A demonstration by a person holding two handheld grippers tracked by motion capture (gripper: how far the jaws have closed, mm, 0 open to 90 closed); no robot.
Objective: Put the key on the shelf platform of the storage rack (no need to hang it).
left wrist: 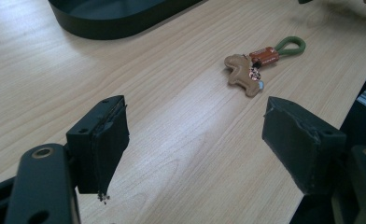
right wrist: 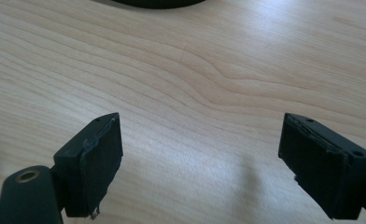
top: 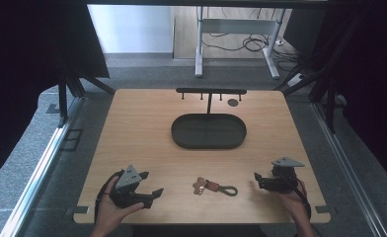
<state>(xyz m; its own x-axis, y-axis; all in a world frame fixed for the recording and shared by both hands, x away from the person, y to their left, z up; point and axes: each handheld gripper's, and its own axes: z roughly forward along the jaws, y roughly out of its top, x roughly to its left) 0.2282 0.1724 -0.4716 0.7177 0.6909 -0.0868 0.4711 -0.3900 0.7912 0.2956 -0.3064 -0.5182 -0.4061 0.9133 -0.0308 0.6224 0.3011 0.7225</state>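
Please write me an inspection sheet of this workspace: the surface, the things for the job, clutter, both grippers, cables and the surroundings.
Surface: light wooden table, bare between the items.
Job's things: keychain with a brown figure and a green loop, lying flat near the front edge; dark oval tray, nothing seen in it; black hook rack behind the tray, nothing hanging on it.
Clutter: small dark disc near the rack.
Grippers: left gripper open, holding nothing; right gripper open, holding nothing; the keychain lies between them.
Cables: floor cables beyond the table.
Surroundings: desk frame, dark curtains at both sides.
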